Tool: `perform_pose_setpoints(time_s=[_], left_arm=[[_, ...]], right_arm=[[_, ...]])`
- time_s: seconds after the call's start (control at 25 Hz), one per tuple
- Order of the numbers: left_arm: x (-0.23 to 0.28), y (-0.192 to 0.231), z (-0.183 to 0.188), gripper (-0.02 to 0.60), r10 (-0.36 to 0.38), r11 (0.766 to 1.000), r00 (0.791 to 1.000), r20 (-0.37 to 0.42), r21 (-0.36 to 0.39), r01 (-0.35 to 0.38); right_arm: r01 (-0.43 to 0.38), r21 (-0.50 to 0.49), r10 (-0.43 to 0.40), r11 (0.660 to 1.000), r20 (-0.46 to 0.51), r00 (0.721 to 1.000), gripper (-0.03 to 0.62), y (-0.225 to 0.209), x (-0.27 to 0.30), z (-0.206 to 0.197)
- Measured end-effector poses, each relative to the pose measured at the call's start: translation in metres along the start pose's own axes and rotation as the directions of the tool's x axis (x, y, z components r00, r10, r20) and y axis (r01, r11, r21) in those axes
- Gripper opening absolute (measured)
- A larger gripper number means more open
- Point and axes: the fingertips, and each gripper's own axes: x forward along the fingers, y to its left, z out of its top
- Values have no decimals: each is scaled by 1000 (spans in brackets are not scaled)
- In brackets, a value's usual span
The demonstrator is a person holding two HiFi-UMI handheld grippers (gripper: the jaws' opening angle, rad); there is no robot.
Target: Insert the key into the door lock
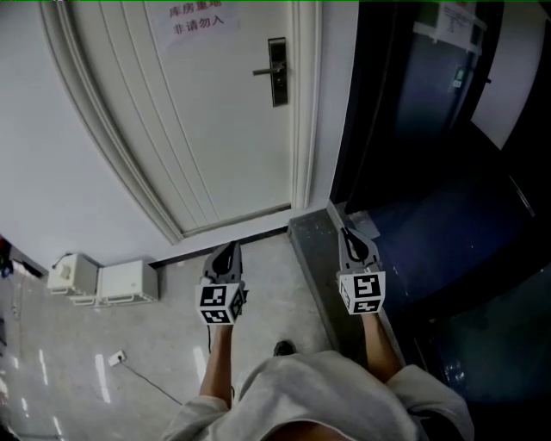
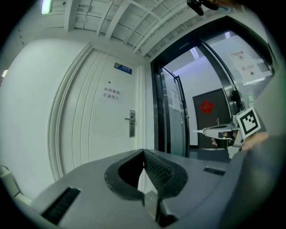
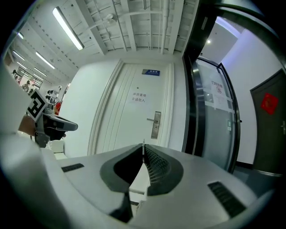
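Door dead ahead: the white door (image 1: 198, 112) stands shut, with both grippers held level, side by side and well short of it. Left gripper (image 1: 230, 247) has its jaws pressed together on nothing, while the right gripper (image 1: 347, 232) has its jaws clamped on the key. Lock plate (image 1: 277, 71) with its lever sits at the door's right edge, well apart from the key (image 3: 143, 143), just a thin sliver poking past the right tips.

Paper notice (image 1: 196, 19) on white door (image 1: 207, 129): "库房重地 非请勿入" | blue plate (image 2: 122, 68) above door: illegible | glass-door sheets (image 3: 217, 88): illegible
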Motion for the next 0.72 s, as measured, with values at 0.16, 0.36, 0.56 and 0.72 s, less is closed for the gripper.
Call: perform_pose_setpoints(time_s=[0.16, 0.36, 0.56, 0.72], left_arm=[[43, 34, -3, 18, -17, 1000, 1000, -13, -9, 17], [83, 51, -12, 18, -48, 999, 998, -38, -16, 48], [123, 61, -29, 18, -67, 997, 996, -62, -35, 65], [160, 69, -35, 18, -66, 997, 996, -67, -37, 63]], right_arm=[[16, -1, -16, 1000, -17, 1000, 29, -1, 52, -4], [24, 4, -24, 1000, -64, 998, 29, -3, 88, -18], [10, 4, -9, 1000, -95, 995, 29, -3, 121, -36], [-5, 7, 5, 1000, -106, 994, 29, -14, 157, -49]])
